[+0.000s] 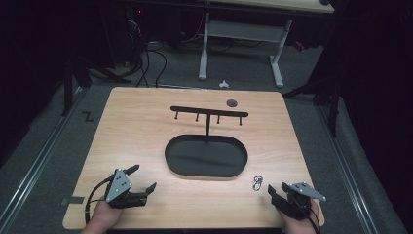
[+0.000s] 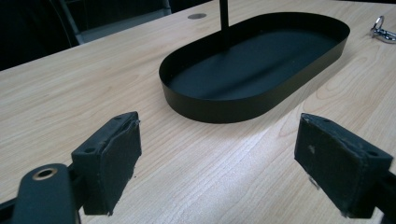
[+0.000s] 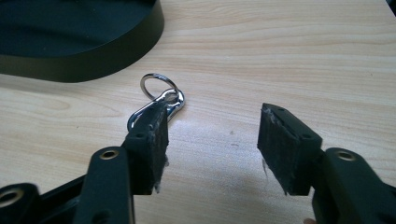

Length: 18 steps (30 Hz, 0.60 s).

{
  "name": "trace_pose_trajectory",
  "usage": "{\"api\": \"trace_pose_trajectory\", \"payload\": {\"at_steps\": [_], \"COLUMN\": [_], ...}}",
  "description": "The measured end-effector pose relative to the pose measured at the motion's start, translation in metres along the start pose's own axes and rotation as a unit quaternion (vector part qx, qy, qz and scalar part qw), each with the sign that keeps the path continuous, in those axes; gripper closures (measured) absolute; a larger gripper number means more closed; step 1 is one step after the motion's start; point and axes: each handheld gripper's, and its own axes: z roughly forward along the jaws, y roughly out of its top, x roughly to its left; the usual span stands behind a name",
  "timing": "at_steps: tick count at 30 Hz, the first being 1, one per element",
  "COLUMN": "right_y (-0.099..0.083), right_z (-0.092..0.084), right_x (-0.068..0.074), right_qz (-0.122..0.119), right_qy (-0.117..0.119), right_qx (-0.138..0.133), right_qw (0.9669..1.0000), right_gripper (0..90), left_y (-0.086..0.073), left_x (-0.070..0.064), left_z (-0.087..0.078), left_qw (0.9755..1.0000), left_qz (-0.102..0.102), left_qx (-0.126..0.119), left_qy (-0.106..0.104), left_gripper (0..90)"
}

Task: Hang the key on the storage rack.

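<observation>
At the near edge of the wooden counter point(image 1: 146, 131), the left gripper point(image 1: 141, 179) sits low over the near left corner, held in a hand point(image 1: 104, 217) that comes in from the bottom of the high view. Its jaws are spread wide with nothing but bare wood between them, as the left gripper view confirms. At the near right corner, the right gripper point(image 1: 275, 188) is held in the other hand point(image 1: 299, 222); its jaws stand apart too, pinching nothing.

Just beyond the right gripper lies a small silver carabiner keychain point(image 3: 156, 105) with a split ring point(image 3: 158, 85) at its far end, flat on the counter. In the right gripper view it lies just ahead of the left-hand jaw, whose tip covers part of the clip; whether that jaw touches it cannot be told. The gap between the pads is empty.

Farther in, near the counter's middle, stands a black oval tray point(image 1: 241, 158) with a low wall, and the keychain lies just off its near right rim. From the tray's far side rises a thin post carrying a black hook bar point(image 1: 208, 112) with four small pegs hanging under it.

Beyond that, near the far edge, is a dark round cable grommet point(image 1: 232, 103).
</observation>
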Motion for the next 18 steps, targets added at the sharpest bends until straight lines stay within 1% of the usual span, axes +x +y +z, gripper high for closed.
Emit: {"api": "trace_pose_trajectory", "payload": {"at_steps": [3, 5, 11, 14, 17, 18], "right_y": [0.0005, 0.0005, 0.0022, 0.003, 0.0033, 0.0034], "right_z": [0.0005, 0.0005, 0.0021, 0.0042, 0.0062, 0.0062], "right_x": [0.0003, 0.0009, 0.003, 0.0045, 0.0056, 0.006], "right_qz": [0.011, 0.011, 0.004, 0.006, 0.001, -0.001], "right_qy": [0.0, -0.001, -0.002, -0.002, -0.004, -0.006], "right_qx": [0.004, 0.003, 0.004, 0.006, 0.006, 0.006], "right_qw": [0.9999, 0.9999, 1.0, 1.0, 1.0, 1.0], "right_gripper": [42.8, 42.9, 42.7, 42.7, 42.8, 42.8], "left_y": [0.0002, 0.0004, -0.0001, 0.0005, 0.0011, 0.0011], "left_x": [0.0, -0.0001, 0.0003, 0.0007, 0.0016, 0.0018], "left_z": [-0.0008, -0.0013, -0.0025, -0.0047, -0.0084, -0.0094], "left_qw": [1.0, 1.0, 1.0, 1.0, 0.9999, 0.9999], "left_qz": [0.0, 0.002, 0.003, 0.001, 0.0, 0.002], "left_qx": [-0.002, -0.002, -0.001, -0.008, -0.015, -0.016], "left_qy": [-0.001, -0.002, -0.004, -0.001, 0.001, 0.001], "left_gripper": [15.2, 15.2, 15.2, 15.2, 15.2, 15.2]}}
